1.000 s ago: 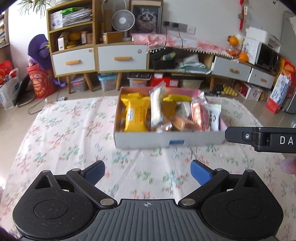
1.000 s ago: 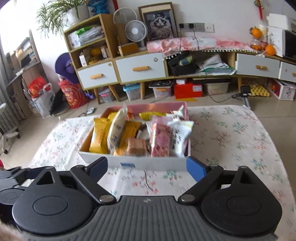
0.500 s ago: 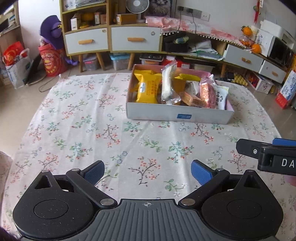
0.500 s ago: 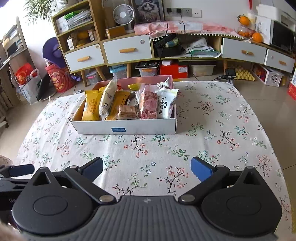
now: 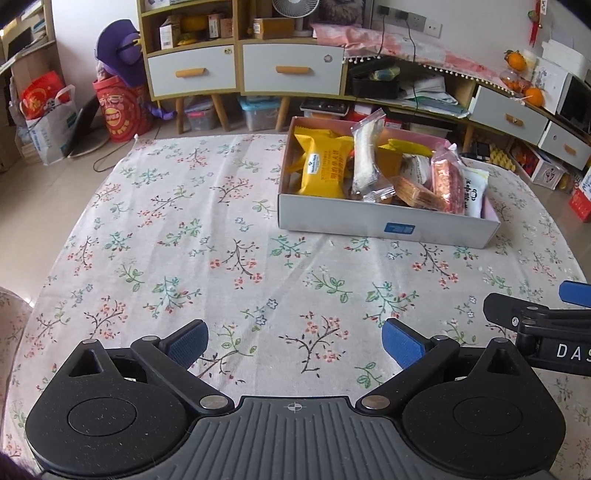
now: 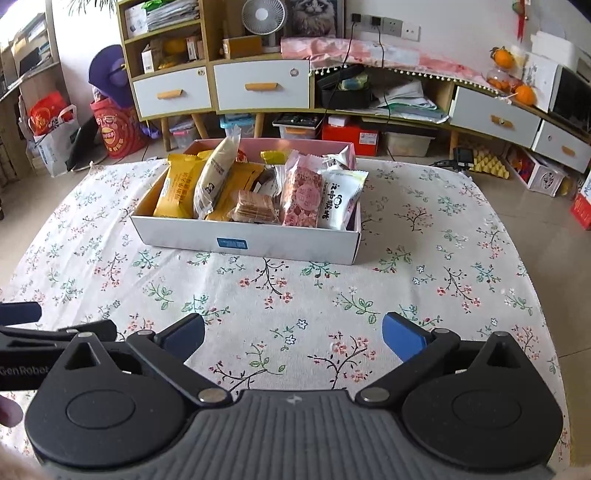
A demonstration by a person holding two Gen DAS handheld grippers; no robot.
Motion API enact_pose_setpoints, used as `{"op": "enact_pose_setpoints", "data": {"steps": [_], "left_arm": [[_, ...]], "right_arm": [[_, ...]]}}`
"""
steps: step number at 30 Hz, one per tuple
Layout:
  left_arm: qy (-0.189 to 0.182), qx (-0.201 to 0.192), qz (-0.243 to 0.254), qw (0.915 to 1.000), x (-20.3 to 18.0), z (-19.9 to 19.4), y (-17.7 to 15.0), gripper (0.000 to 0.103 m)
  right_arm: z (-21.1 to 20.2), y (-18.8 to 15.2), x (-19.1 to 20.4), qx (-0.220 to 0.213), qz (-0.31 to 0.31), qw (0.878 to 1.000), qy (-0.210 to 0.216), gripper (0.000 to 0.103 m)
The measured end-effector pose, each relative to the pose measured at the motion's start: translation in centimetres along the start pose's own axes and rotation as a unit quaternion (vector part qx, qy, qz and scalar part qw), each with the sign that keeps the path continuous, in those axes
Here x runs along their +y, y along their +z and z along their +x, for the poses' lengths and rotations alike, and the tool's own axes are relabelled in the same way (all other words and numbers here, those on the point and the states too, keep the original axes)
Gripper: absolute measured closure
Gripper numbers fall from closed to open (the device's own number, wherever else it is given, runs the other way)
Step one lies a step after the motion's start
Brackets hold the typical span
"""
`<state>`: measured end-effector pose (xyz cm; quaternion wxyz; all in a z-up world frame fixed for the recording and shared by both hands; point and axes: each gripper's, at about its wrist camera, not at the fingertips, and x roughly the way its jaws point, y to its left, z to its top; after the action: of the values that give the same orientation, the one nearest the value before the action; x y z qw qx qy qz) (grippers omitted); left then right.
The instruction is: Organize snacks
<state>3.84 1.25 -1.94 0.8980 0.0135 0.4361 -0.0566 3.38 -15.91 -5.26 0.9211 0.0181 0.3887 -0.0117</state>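
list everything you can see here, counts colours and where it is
box: 1, white, pink inside, on the tablecloth
yellow snack packs: at least 2, left part of box
clear pack: 1, whitish, upright beside them
wafer pack: 1, brown, front middle
pink pack: 1, right of middle
white pack: 1, right end
tablecloth: 1, white floral, covers table
fan: 1, white, on cabinet
left gripper: blue pads, open, empty
right gripper: blue pads, open, empty

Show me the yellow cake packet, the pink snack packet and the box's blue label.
yellow cake packet [image 5: 323,170], left wrist view, printed front
pink snack packet [image 6: 303,197], right wrist view, front face
blue label [image 6: 231,243], right wrist view, centre
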Motion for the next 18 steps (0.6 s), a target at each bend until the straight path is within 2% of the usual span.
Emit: {"op": "enact_pose_setpoints", "data": {"steps": [8, 18], "left_arm": [[0.01, -0.003, -0.013, 0.9999, 0.1, -0.4, 0.2, 0.002], [0.019, -0.008, 0.0, 0.9998, -0.9, -0.5, 0.2, 0.002]], "right_arm": [[0.0, -0.1, 0.4, -0.002, -0.004, 1.0, -0.006, 0.0], [0.0, 0.0, 0.2, 0.0, -0.003, 1.0, -0.019, 0.0]]}}
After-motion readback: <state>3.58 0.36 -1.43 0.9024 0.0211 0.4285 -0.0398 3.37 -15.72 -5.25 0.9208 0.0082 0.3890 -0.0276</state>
